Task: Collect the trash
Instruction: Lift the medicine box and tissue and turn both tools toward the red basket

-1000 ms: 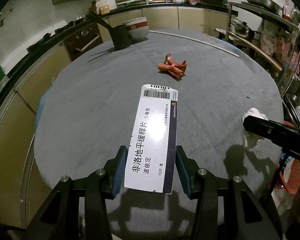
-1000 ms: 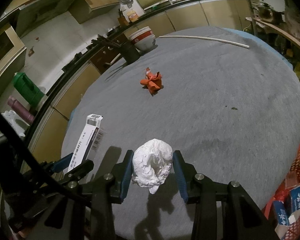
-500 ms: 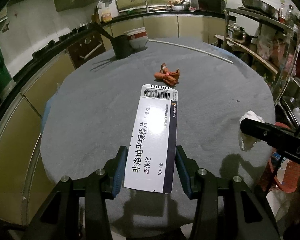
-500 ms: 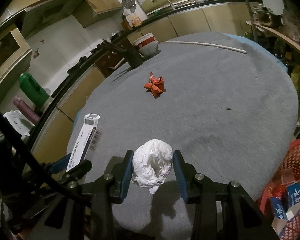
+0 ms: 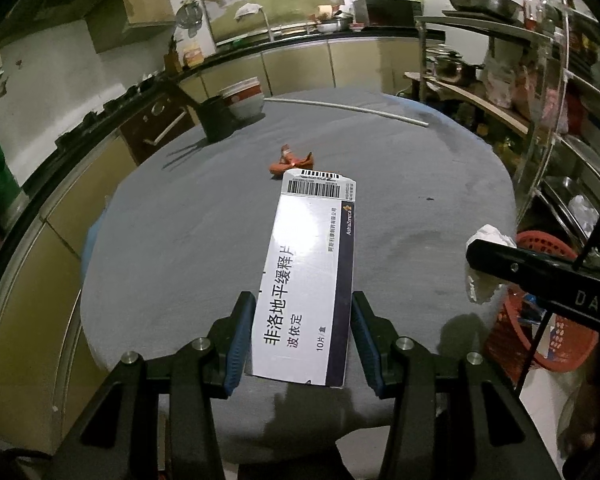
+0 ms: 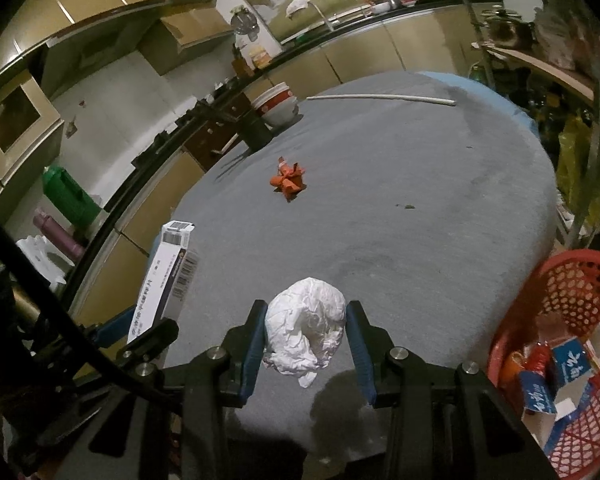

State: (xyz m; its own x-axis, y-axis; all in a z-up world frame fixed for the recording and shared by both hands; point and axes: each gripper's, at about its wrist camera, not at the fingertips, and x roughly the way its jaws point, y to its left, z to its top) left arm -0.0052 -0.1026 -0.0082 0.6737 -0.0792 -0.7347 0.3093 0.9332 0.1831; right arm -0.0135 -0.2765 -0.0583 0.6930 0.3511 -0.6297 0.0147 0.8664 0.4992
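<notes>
The left tool (image 5: pixel 300 344) is gripping a long white medicine carton (image 5: pixel 312 280) by its near end, blue pads pressing on both long sides. The carton's long axis is running away from the camera toward the upper middle of the frame, tilting slightly right, with the barcode flap at the far end. Along its face black Chinese characters are reading "非洛地平缓释片" and "波依定", with "10片/盒" near the pads; a dark stripe down the right edge is carrying the name "AstraZeneca".

The right tool (image 6: pixel 306 344) is clamping a crumpled white tissue ball (image 6: pixel 306 334) between its pads, low in the middle of its frame, above the near edge of the grey tabletop (image 6: pixel 420 200).

In the lower right corner of the right wrist view, a red plastic basket (image 6: pixel 568 280) is sitting beside the tabletop, holding blue-and-white cartons with Chinese lettering too small to read and a red wrapper.

A crumpled orange wrapper (image 6: pixel 287 178) is lying near the middle of the tabletop, well apart from both tools. Toward the upper left, a dark pot (image 6: pixel 254 130) is standing just beside stacked bowls (image 6: pixel 276 104), and a thin white rod (image 6: pixel 380 98) is lying across the far side.
</notes>
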